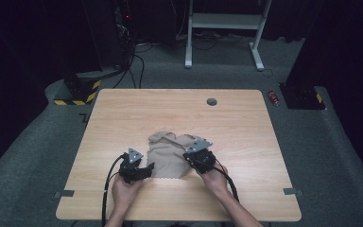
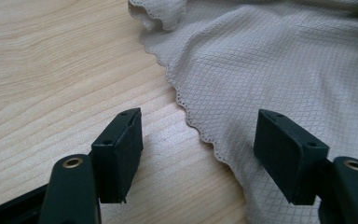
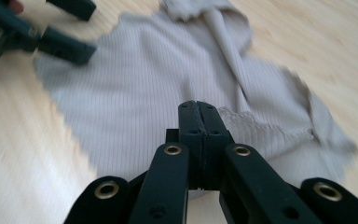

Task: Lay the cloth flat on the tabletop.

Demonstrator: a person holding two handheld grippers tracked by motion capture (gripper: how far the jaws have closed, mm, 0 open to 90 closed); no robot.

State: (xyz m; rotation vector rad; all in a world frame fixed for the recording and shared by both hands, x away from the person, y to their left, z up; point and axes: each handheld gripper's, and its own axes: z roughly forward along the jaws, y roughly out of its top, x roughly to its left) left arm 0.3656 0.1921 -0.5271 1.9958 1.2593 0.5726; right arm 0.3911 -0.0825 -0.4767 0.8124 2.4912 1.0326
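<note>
Left gripper [image 2: 200,158] jaws spread over scalloped waffle-weave cloth [image 2: 279,70]; right gripper [image 3: 200,112] jaws pressed together

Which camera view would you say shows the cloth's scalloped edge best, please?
The left gripper view: the cloth's scalloped edge runs sharp and close between the open jaws. The high view shows the whole cloth, small; the right gripper view shows it blurred.

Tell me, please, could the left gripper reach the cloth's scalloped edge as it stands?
Probably yes: the left gripper is open and already straddles the cloth's scalloped edge, with nothing between them.
</note>
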